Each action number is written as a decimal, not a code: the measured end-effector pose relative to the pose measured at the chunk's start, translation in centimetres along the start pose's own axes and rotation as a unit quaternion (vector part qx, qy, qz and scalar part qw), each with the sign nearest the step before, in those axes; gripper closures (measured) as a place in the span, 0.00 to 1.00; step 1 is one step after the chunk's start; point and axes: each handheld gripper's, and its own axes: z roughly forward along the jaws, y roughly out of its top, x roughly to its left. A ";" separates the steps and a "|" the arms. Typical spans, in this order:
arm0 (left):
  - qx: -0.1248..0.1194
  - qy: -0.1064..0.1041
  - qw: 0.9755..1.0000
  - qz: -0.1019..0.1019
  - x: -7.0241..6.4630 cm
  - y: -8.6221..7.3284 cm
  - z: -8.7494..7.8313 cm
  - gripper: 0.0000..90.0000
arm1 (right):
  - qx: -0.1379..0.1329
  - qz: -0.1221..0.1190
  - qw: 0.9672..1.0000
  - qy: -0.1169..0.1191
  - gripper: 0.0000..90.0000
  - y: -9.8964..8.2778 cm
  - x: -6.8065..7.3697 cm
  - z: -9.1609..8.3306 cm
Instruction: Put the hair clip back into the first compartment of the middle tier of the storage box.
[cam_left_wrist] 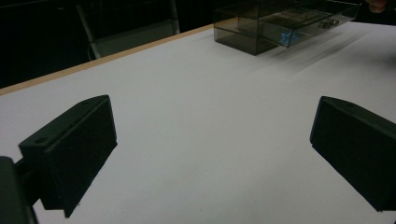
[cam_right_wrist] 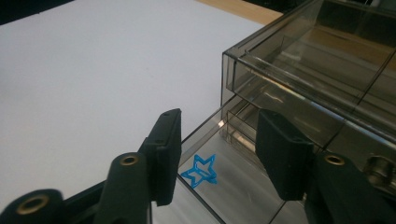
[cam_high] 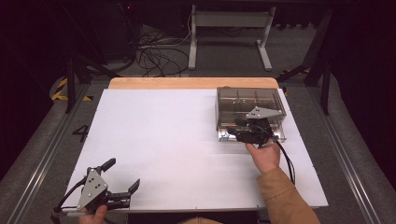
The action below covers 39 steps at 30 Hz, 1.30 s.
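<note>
table top (cam_high: 163, 140) lit bright and even from overhead, almost washed out, while the room behind it falls away into near black. soft, faint shadows only. in the left gripper view the close black jaws are blurred and featureless, and the smoky clear drawer box (cam_left_wrist: 280, 25) far off smears slightly. right gripper view is sharper: glints run along the box edges, the blue star (cam_right_wrist: 200, 171) crisp, jaws soft.

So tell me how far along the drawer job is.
Done: the blue star lies in the pulled-out lower drawer of the clear box. In hand: right gripper hovers open over it, holding nothing. Left: shutting the drawer. Left gripper idles open.
</note>
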 end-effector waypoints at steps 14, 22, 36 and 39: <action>-0.001 -0.001 1.000 0.002 0.0 0.1 0.1 0.01 | -0.026 -0.015 1.000 0.009 0.39 0.4 0.4 -1.7; -0.001 -0.003 1.000 0.000 0.0 0.1 0.1 0.01 | -0.033 -0.023 0.999 0.012 0.30 0.5 0.7 -2.6; -0.002 -0.003 1.000 0.001 0.0 0.1 0.1 0.01 | -0.044 -0.036 0.998 0.032 0.06 -0.6 1.5 -5.6; -0.002 -0.003 1.000 0.002 0.0 0.1 0.1 0.01 | -0.055 -0.034 0.997 0.044 0.04 -1.1 1.5 -6.3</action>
